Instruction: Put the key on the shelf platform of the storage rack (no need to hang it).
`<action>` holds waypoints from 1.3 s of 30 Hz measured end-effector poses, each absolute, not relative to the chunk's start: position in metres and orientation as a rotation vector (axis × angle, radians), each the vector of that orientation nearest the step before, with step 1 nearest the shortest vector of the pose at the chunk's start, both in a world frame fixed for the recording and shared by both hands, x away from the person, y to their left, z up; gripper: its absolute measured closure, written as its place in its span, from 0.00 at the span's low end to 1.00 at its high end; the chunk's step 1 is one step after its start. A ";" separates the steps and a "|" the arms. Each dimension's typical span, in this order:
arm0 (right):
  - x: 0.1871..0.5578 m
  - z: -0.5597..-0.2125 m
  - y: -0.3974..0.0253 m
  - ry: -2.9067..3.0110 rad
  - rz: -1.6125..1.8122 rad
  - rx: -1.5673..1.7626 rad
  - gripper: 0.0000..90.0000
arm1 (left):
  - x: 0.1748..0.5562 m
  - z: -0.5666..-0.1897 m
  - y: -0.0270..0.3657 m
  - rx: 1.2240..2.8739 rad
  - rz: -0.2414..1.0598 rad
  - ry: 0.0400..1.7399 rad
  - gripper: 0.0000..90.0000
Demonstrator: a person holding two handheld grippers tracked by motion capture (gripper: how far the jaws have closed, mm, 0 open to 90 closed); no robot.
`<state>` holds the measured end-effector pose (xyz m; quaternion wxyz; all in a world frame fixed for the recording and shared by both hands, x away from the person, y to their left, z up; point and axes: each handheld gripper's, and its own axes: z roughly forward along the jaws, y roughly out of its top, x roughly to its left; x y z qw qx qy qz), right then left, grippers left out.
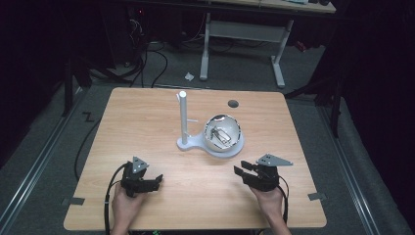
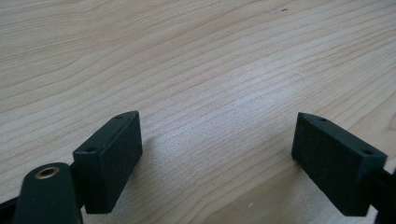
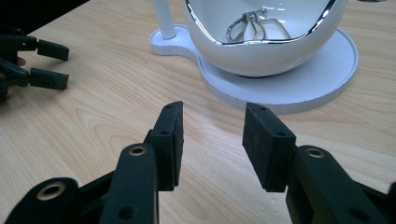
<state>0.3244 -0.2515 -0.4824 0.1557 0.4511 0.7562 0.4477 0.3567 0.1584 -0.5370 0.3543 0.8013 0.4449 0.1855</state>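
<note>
Resting near the front edge of the table (image 1: 147, 122), both hands seem to be at a starting pose, nothing gripped yet. Mid-table stands a white stand (image 1: 188, 142) with an upright post, and on its round base a white bowl (image 1: 223, 133) holding a metal clip (image 3: 252, 28). The right gripper (image 3: 212, 135) faces the bowl, fingers spread and empty; the left gripper (image 2: 217, 154) likewise, wider. Next, I'd guess, comes a reach into the bowl.
</note>
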 end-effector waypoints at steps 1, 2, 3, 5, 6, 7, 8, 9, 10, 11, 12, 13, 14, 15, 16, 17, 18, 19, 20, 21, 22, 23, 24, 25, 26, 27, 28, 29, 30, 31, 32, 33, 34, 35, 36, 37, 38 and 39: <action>0.325 -0.484 -0.250 2.169 1.277 1.289 0.65 | 0.357 -0.537 0.158 2.071 0.479 1.150 0.18; 0.324 -0.485 -0.249 2.172 1.277 1.291 0.65 | 0.357 -0.537 0.158 2.071 0.479 1.150 0.18; 0.325 -0.487 -0.248 2.175 1.275 1.294 0.65 | 0.357 -0.537 0.158 2.071 0.480 1.150 0.18; 0.325 -0.490 -0.246 2.180 1.269 1.289 0.65 | 0.357 -0.537 0.158 2.071 0.480 1.150 0.18; 0.325 -0.492 -0.245 2.184 1.265 1.294 0.65 | 0.357 -0.537 0.158 2.071 0.479 1.150 0.18; 0.325 -0.493 -0.244 2.188 1.261 1.287 0.65 | 0.357 -0.537 0.158 2.071 0.479 1.150 0.18; 0.325 -0.494 -0.243 2.187 1.254 1.291 0.65 | 0.357 -0.537 0.158 2.071 0.479 1.150 0.18; 0.325 -0.495 -0.241 2.189 1.249 1.287 0.65 | 0.357 -0.537 0.158 2.071 0.479 1.150 0.18; 0.325 -0.497 -0.240 2.193 1.244 1.286 0.65 | 0.357 -0.537 0.158 2.071 0.479 1.150 0.18; 0.326 -0.499 -0.238 2.199 1.235 1.286 0.65 | 0.357 -0.537 0.158 2.071 0.479 1.150 0.18; 0.326 -0.500 -0.237 2.204 1.232 1.286 0.65 | 0.357 -0.537 0.158 2.071 0.479 1.150 0.18; 0.326 -0.501 -0.235 2.207 1.226 1.292 0.65 | 0.357 -0.537 0.158 2.071 0.480 1.150 0.18; 0.326 -0.503 -0.234 2.212 1.221 1.288 0.65 | 0.357 -0.537 0.158 2.071 0.479 1.150 0.18; 0.327 -0.505 -0.232 2.217 1.216 1.288 0.65 | 0.357 -0.537 0.158 2.071 0.479 1.150 0.18; 0.327 -0.506 -0.231 2.221 1.210 1.288 0.65 | 0.357 -0.537 0.158 2.071 0.479 1.150 0.18; 0.327 -0.508 -0.229 2.225 1.206 1.291 0.65 | 0.357 -0.537 0.158 2.071 0.479 1.150 0.18; 0.328 -0.510 -0.228 2.231 1.192 1.288 0.64 | 0.357 -0.537 0.158 2.071 0.479 1.150 0.18; 0.328 -0.511 -0.227 2.232 1.182 1.290 0.64 | 0.357 -0.537 0.158 2.071 0.479 1.150 0.18; 0.329 -0.512 -0.226 2.236 1.175 1.283 0.64 | 0.357 -0.537 0.158 2.071 0.480 1.150 0.18; 0.329 -0.514 -0.225 2.239 1.169 1.292 0.64 | 0.357 -0.537 0.158 2.071 0.480 1.150 0.18; 0.330 -0.515 -0.225 2.240 1.162 1.288 0.64 | 0.357 -0.537 0.158 2.071 0.480 1.150 0.18; 0.330 -0.516 -0.224 2.241 1.154 1.293 0.63 | 0.357 -0.537 0.158 2.071 0.480 1.150 0.18; 0.331 -0.518 -0.224 2.244 1.150 1.292 0.63 | 0.357 -0.537 0.158 2.071 0.480 1.150 0.18; 0.332 -0.519 -0.224 2.247 1.148 1.300 0.63 | 0.357 -0.537 0.158 2.071 0.480 1.150 0.18; 0.332 -0.520 -0.224 2.248 1.145 1.309 0.63 | 0.357 -0.537 0.158 2.071 0.479 1.150 0.18; 0.333 -0.521 -0.224 2.251 1.142 1.313 0.63 | 0.357 -0.537 0.158 2.071 0.479 1.150 0.18; 0.334 -0.523 -0.224 2.250 1.133 1.324 0.63 | 0.357 -0.537 0.158 2.071 0.480 1.150 0.18; 0.334 -0.524 -0.224 2.253 1.128 1.320 0.63 | 0.357 -0.537 0.158 2.071 0.479 1.150 0.18; 0.335 -0.525 -0.223 2.253 1.123 1.323 0.63 | 0.357 -0.537 0.158 2.071 0.480 1.150 0.18; 0.335 -0.526 -0.222 2.257 1.114 1.320 0.62 | 0.357 -0.537 0.158 2.071 0.479 1.150 0.18; 0.335 -0.527 -0.222 2.258 1.105 1.319 0.62 | 0.357 -0.537 0.158 2.071 0.480 1.150 0.18; 0.335 -0.528 -0.221 2.258 1.099 1.325 0.62 | 0.357 -0.537 0.158 2.071 0.479 1.150 0.18; 0.335 -0.529 -0.221 2.260 1.092 1.324 0.62 | 0.357 -0.537 0.158 2.071 0.479 1.150 0.18; 0.335 -0.530 -0.221 2.260 1.088 1.321 0.62 | 0.357 -0.537 0.158 2.071 0.479 1.150 0.18; 0.335 -0.531 -0.221 2.258 1.086 1.322 0.62 | 0.357 -0.537 0.158 2.071 0.479 1.150 0.18; 0.335 -0.531 -0.220 2.257 1.087 1.321 0.62 | 0.357 -0.537 0.158 2.071 0.479 1.150 0.18; 0.335 -0.531 -0.220 2.258 1.081 1.318 0.61 | 0.357 -0.537 0.158 2.071 0.480 1.150 0.18; 0.335 -0.531 -0.220 2.257 1.077 1.313 0.61 | 0.357 -0.537 0.158 2.071 0.479 1.150 0.18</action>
